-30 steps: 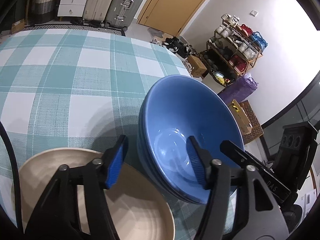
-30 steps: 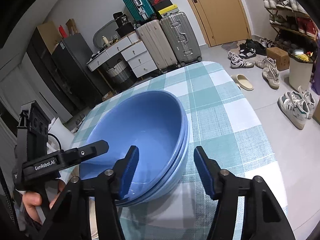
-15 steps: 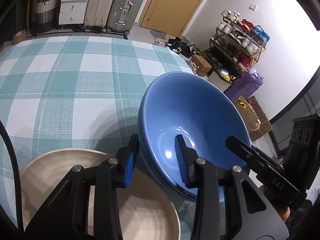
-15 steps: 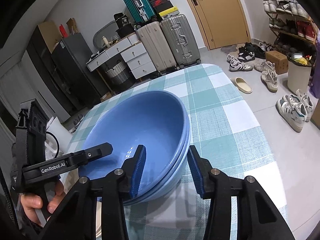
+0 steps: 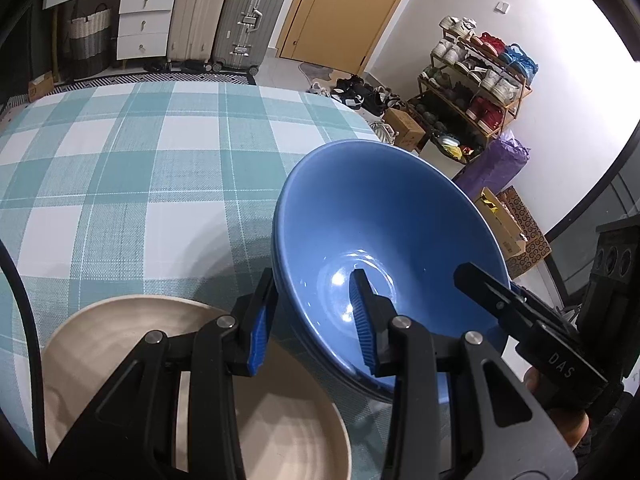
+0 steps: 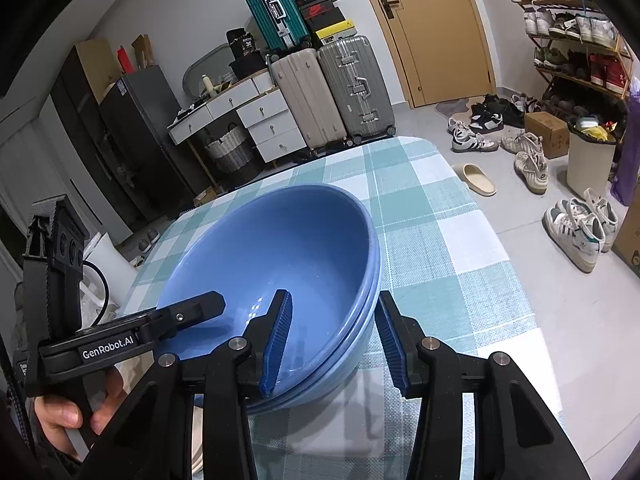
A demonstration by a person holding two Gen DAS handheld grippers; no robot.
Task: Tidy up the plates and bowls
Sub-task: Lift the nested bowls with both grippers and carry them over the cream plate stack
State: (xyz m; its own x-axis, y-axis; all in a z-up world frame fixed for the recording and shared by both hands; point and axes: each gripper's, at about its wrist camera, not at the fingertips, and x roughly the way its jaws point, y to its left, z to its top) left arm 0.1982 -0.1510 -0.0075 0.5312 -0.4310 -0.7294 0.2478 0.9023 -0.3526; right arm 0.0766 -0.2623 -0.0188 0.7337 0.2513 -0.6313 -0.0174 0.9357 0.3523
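Note:
A stack of blue bowls (image 5: 380,232) stands on the teal checked tablecloth (image 5: 140,168); it also shows in the right wrist view (image 6: 276,252). My left gripper (image 5: 312,320) is closed on the stack's near-left rim, one pad inside, one outside. My right gripper (image 6: 334,340) straddles the opposite rim the same way, closed on it. A beige plate (image 5: 120,328) lies under my left gripper, beside the bowls. The right gripper also appears in the left wrist view (image 5: 520,320), the left gripper in the right wrist view (image 6: 160,320).
The table's right edge (image 6: 500,248) is close to the bowls, with shoes on the floor beyond. Suitcases (image 5: 248,16), a drawer unit and a door stand past the far table edge. A shoe rack (image 5: 476,80) stands at the right wall.
Both grippers have narrowed from wide open onto the rim of the blue bowl stack. The bowls have stayed in place on the cloth.

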